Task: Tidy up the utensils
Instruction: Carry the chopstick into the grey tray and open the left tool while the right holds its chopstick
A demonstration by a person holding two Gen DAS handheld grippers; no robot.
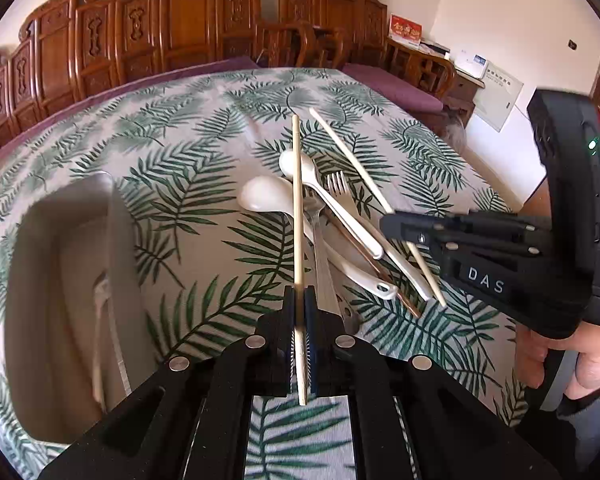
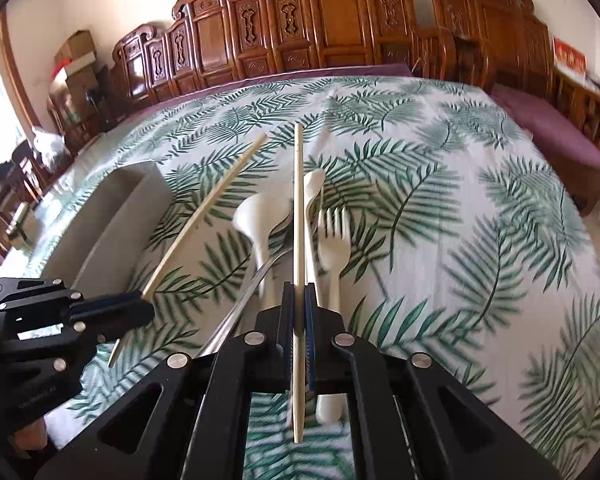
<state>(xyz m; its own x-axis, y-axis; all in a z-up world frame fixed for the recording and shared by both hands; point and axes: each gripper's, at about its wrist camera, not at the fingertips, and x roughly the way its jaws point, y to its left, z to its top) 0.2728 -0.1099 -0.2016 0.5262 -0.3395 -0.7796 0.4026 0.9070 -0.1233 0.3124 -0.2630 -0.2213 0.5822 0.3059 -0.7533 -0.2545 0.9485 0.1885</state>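
I am gripping one chopstick in each claw. The left gripper is clenched on the left chopstick, which is running forward between its pads and pointing away over the pile. The right gripper is likewise clenched on the right chopstick, held along its own fingers.

Both chopsticks are hanging above the remaining pile in the middle of the table: two pale spoons, a pale fork and a metal piece whose working end is hidden under the others. Seen from the left wrist, the pieces are lying crossed and touching one another.

The grey tray is sitting to the left of the pile, near it but apart. Inside it, at least one pale utensil is already lying lengthwise; I cannot tell what kind.

The leaf-print tablecloth is covering the table, with carved wooden chairs lining the far edge.

I am judging the task as early to midway: one piece appears stowed, two chopsticks are in hand but not yet placed, and the spoons, fork and metal piece are waiting to be sorted.
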